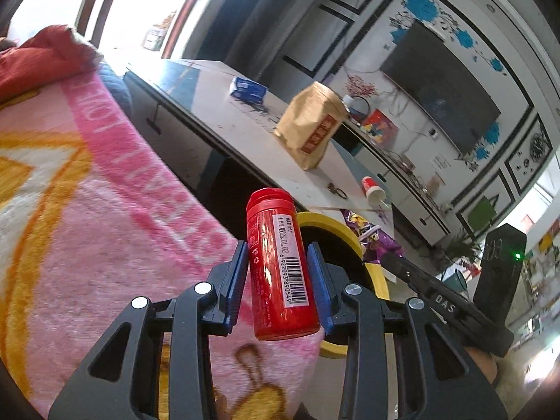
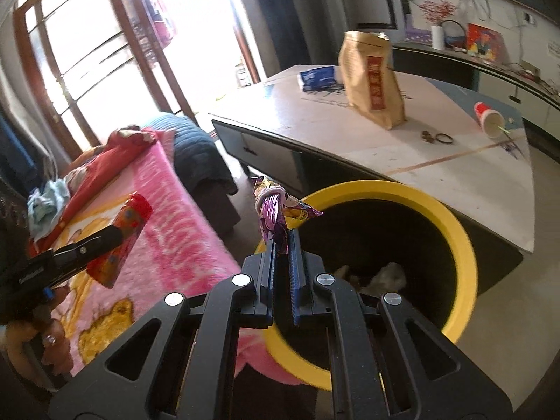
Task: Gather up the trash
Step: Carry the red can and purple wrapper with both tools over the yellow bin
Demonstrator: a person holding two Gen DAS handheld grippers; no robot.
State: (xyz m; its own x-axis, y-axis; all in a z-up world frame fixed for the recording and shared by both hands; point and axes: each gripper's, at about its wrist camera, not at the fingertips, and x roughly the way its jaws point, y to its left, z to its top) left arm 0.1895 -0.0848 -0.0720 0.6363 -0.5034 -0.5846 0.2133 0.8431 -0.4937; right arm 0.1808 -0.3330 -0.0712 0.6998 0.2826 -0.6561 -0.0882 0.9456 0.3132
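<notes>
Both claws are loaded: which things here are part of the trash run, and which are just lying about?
Job:
- red bottle, left claw
- purple wrapper, right claw
- yellow-rimmed bin

Lying about:
- pink blanket
- television

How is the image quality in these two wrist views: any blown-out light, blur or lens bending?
Left wrist view: window at top left blown out white; red bottle sharp, barcode readable; brown paper bag slightly soft; table edge bowed by the fisheye. Right wrist view: glass door overexposed; purple wrapper fairly sharp; near rim of the yellow bin smeared; dark corners.
</notes>
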